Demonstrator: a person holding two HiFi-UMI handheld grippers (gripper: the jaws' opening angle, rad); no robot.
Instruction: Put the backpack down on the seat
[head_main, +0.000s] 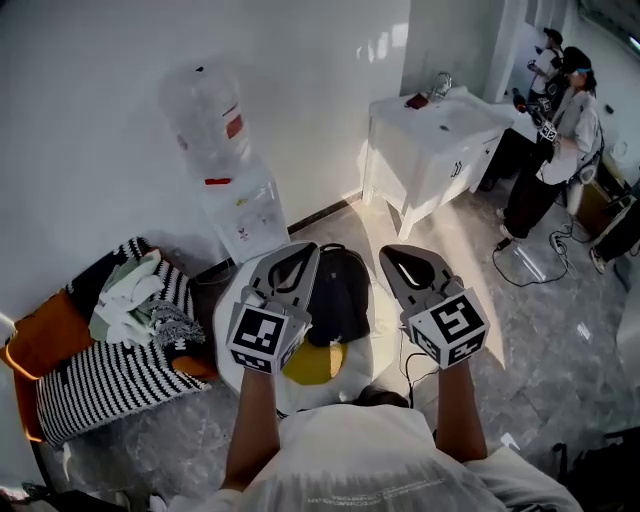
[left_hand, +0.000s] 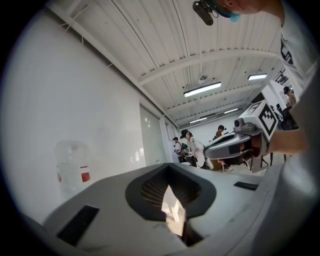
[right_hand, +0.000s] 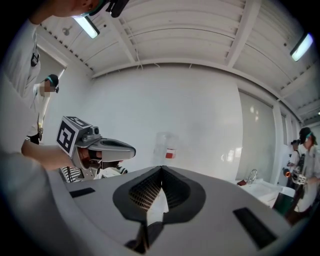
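Backpack (head_main: 338, 292) lies on seat (head_main: 386, 325); left claw (head_main: 306, 252) and right claw (head_main: 392, 256) pinched together, empty, clear above. Job likely done.

The left gripper (head_main: 303, 253) covers the left side of the backpack (head_main: 342, 296), and the yellow item (head_main: 316, 363) beneath it is too hidden to name.

White-walled workroom with water dispenser (head_main: 243, 212), sink cabinet (head_main: 432, 150), ceiling strip lights (left_hand: 202, 89)

At centre, backpack (head_main: 338, 295) on seat (head_main: 384, 318), dispenser (head_main: 245, 215) behind it, cushions (head_main: 100, 380) left, sink (head_main: 440, 125) back right, people (head_main: 560, 130) beyond.
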